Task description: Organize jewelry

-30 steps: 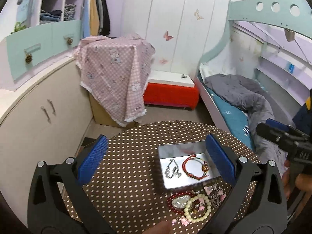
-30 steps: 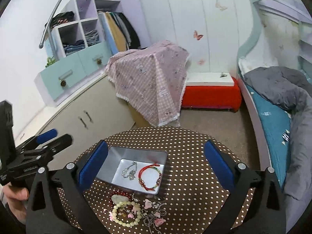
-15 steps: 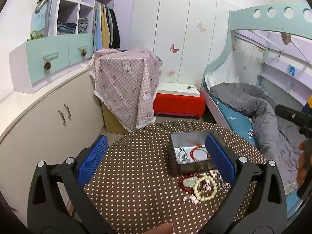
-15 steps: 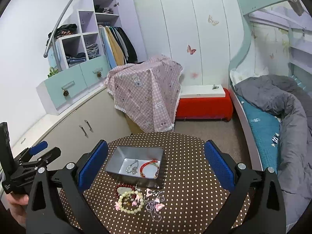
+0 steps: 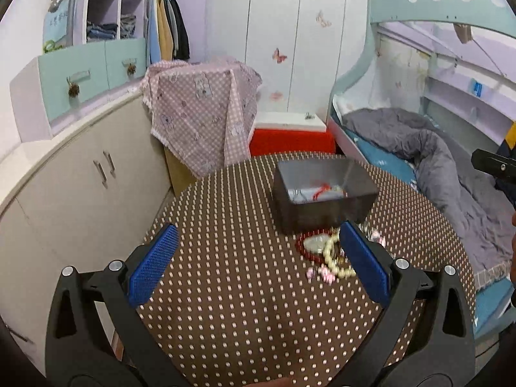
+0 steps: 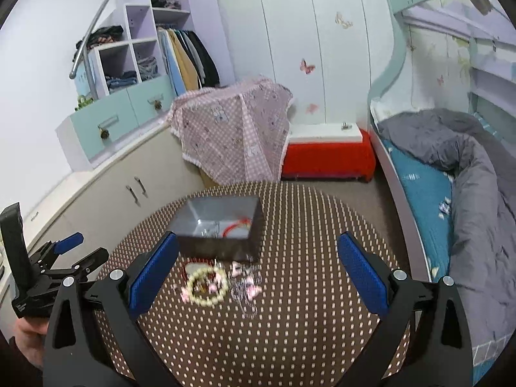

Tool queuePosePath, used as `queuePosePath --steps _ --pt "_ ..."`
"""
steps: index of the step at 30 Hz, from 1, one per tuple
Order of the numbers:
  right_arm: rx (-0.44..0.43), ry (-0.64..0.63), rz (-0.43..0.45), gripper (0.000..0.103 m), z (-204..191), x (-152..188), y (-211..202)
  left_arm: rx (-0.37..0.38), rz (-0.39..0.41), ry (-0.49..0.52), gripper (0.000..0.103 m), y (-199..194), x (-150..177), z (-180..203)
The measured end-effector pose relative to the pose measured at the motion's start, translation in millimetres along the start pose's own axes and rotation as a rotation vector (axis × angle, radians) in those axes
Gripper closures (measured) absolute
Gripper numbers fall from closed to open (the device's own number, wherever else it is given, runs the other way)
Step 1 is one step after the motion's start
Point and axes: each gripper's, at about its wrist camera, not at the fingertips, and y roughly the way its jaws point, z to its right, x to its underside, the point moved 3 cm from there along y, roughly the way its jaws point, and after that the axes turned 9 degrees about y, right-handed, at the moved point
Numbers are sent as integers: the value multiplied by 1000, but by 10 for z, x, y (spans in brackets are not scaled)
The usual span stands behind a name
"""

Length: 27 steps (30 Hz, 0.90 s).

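The left gripper (image 5: 258,266) is held wide apart over the dotted round table (image 5: 225,290). A rectangular metal tin (image 6: 216,229) is flanked by beaded bracelets (image 6: 206,285). The right gripper (image 6: 258,267) is spread, empty.

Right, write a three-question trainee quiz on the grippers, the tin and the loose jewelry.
1. True or false: the left gripper and right gripper both hold nothing.
2. What red item lies inside the tin?
3. Where is the cream bead bracelet? A) in the tin B) on the table just in front of the tin C) in the right gripper

Key: 1 true, both are open. 2 a red bracelet. 3 B.
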Motion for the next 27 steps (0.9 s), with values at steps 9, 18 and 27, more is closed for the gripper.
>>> queuePosePath --steps 9,18,27 --pt "12 35 -106 8 140 346 244 35 -121 97 5 377 309 303" --pt "34 48 -182 8 262 586 438 69 -205 152 5 788 424 416" --pt "45 56 -213 8 364 663 509 173 -255 183 48 1007 418 502"
